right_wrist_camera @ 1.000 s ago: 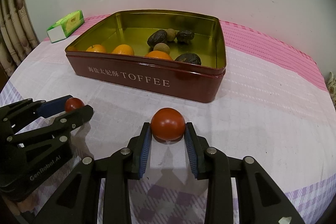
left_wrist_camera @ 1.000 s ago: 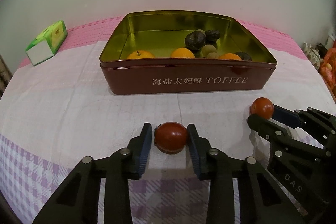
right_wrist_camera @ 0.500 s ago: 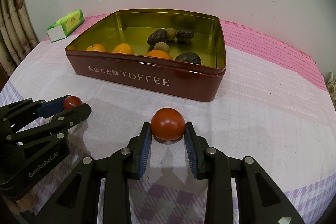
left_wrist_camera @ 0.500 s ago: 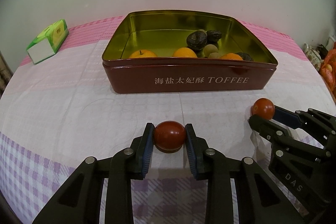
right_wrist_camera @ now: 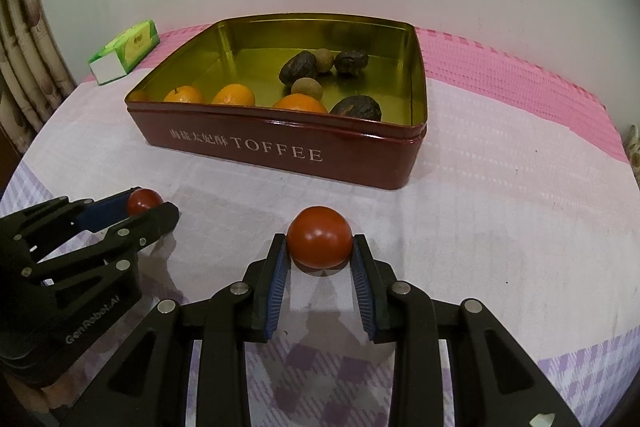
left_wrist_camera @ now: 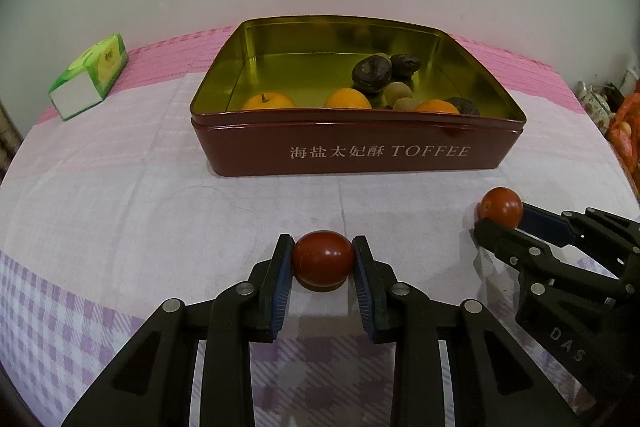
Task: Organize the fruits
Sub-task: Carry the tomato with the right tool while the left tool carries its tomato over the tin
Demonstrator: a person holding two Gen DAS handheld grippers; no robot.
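Before the toffee tin (left_wrist_camera: 360, 155): two red tomatoes, one clamped in left gripper (left_wrist_camera: 323, 263), one in right gripper (right_wrist_camera: 320, 247). Probably light, smooth, bruisable; best held gently across the widest part.

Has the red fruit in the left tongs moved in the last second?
No, hardly at all. The red fruit sits between the left tongs on the tablecloth, at the same spot in front of the toffee tin; only the tongs closed in on it.

Oranges (left_wrist_camera: 347, 98) half hidden by tin wall (left_wrist_camera: 360, 151), right-edge clutter (left_wrist_camera: 624, 123) cropped
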